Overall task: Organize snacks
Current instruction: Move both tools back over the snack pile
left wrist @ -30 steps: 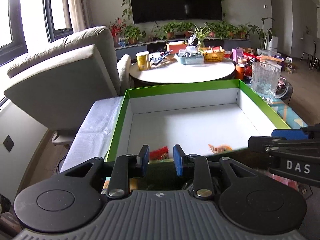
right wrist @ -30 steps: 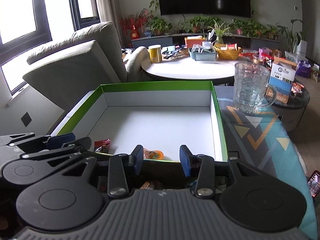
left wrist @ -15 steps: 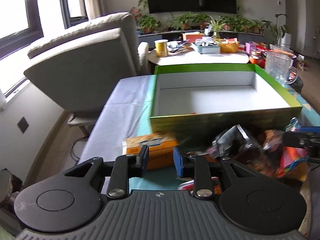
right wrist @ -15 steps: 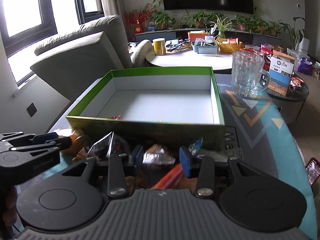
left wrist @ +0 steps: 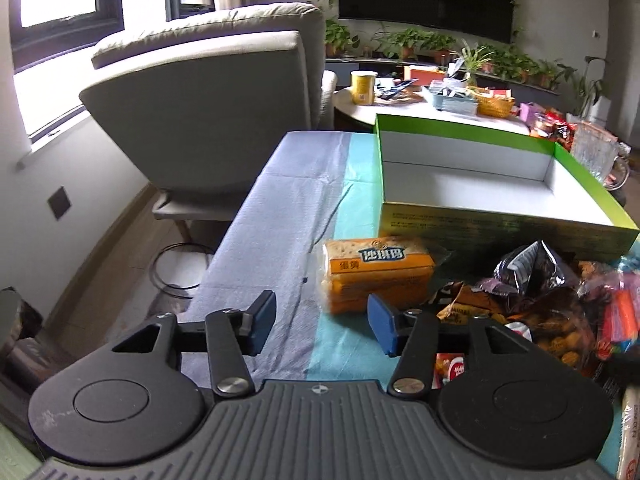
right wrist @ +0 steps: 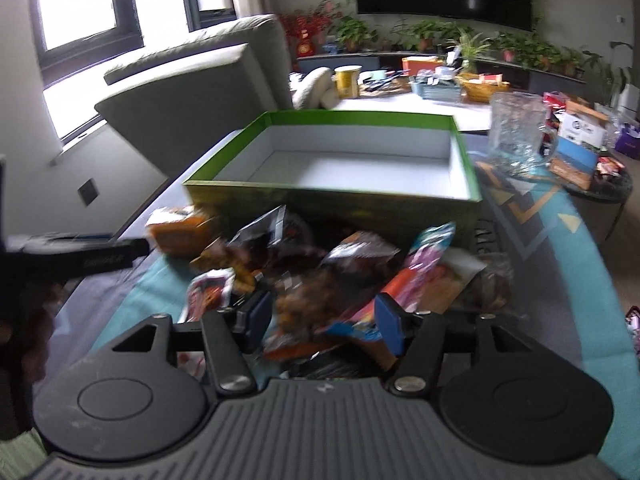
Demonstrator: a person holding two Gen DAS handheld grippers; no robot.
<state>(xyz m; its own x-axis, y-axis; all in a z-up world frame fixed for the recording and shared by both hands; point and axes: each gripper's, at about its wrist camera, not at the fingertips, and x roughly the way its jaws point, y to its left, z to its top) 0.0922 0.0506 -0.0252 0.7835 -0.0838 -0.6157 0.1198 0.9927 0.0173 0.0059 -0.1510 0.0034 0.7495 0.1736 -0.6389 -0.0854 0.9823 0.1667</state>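
A green box (left wrist: 472, 148) with a white inside stands on the table, also in the right wrist view (right wrist: 360, 120). In front of it lies a pile of snack packets (right wrist: 320, 276). An orange cracker pack (left wrist: 376, 276) sits at the pile's left end. My left gripper (left wrist: 322, 324) hovers just short of that pack, jaws opening, nothing between them. My right gripper (right wrist: 324, 322) hangs over the pile, jaws opening. Blurred packets show through the gap, and the pads press on none. The left gripper (right wrist: 80, 258) also shows at the left of the right wrist view.
A glass mug (right wrist: 516, 140) stands right of the box. A grey armchair (left wrist: 224, 100) is beside the table on the left. Behind is a round white table (left wrist: 420, 108) with a yellow can and baskets. More boxes and packets sit at the far right (right wrist: 580, 140).
Both grippers drew back from over the box to the snack pile in front of it. The left jaws went from nearly shut to wide apart; the right jaws widened a little.
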